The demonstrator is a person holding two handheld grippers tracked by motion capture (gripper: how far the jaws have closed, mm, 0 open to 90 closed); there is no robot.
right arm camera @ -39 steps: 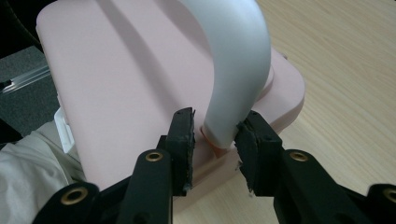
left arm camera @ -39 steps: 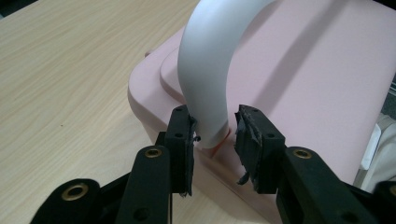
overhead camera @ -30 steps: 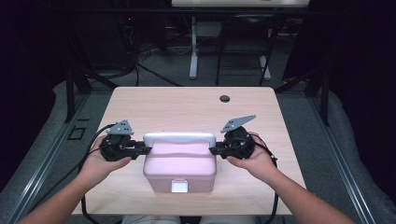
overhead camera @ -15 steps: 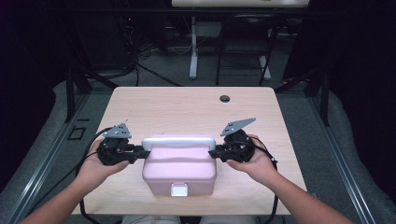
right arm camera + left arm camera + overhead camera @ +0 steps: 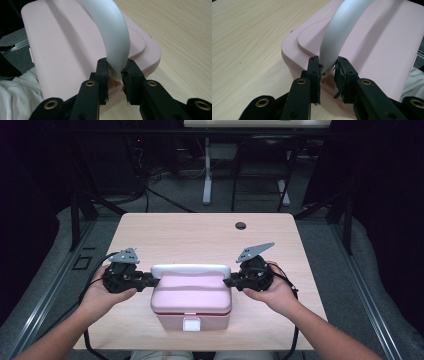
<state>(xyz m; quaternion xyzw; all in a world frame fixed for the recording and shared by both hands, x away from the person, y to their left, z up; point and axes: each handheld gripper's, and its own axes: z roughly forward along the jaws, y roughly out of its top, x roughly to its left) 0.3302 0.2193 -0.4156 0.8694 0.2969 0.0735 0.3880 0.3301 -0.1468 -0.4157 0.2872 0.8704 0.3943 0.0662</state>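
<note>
my left gripper [image 5: 327,70] and right gripper [image 5: 115,68] each pinch one end of the white handle [image 5: 190,269] on the pink box [image 5: 192,302].

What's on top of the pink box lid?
A white handle arches over the pink box lid; the left claw and right claw each clamp one end. The lid is closed, so the contents are hidden.

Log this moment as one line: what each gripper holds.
left gripper: shut on white handle | right gripper: shut on white handle | pink box: on table
</note>
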